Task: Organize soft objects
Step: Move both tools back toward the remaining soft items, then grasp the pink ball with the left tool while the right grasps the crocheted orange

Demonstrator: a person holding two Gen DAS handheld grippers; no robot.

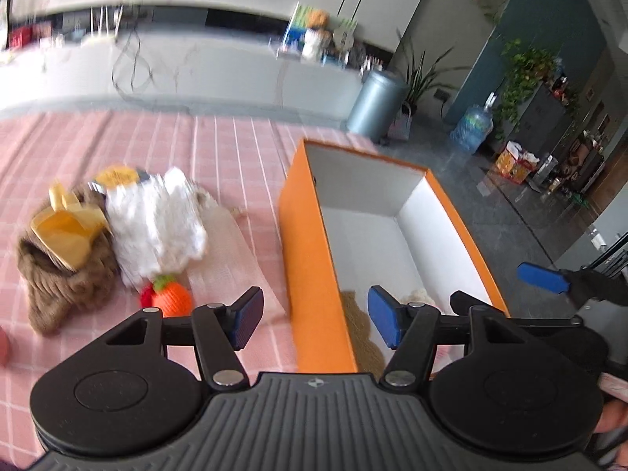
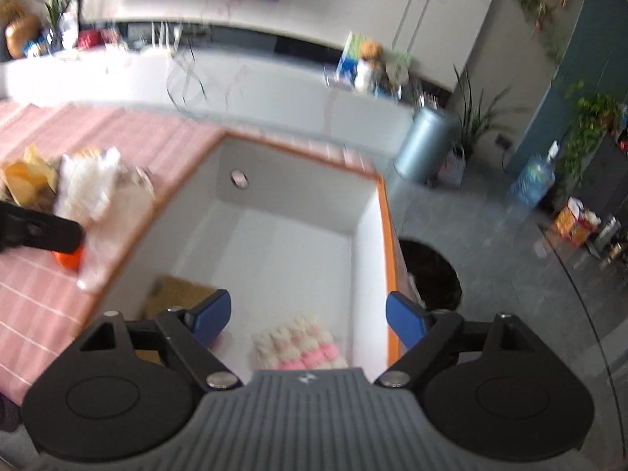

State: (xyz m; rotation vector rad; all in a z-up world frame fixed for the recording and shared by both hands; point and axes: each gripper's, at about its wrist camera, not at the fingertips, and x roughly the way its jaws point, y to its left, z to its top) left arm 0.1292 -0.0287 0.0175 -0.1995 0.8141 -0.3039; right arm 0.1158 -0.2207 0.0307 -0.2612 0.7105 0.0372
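A bench (image 1: 219, 145) under a pink checked cloth (image 1: 59, 141) fills the left of both views. Behind it runs a long white counter (image 1: 219, 66) with clutter on top. To the right lies grey floor with a grey bin (image 1: 375, 104), a water bottle (image 1: 473, 123) and potted plants (image 1: 522, 74) against a teal wall.

An orange box (image 1: 310, 259) with white inner walls stands at the bench's right edge. In the right wrist view a pink-and-cream knit (image 2: 298, 347) lies at its lower end, with a tan piece (image 2: 176, 292) to its left.

On the cloth at centre left of the left wrist view sit a brown fur piece (image 1: 66, 286), a yellow item (image 1: 66, 231) on top of it, a white fluffy piece (image 1: 157, 219) and an orange knitted fruit (image 1: 172, 298), bunched together and blurred.

The left tongs (image 1: 318, 322) stand wide, empty, straddling the box's near wall. The right tongs (image 2: 310, 316) stand wide over the box, nothing between them.
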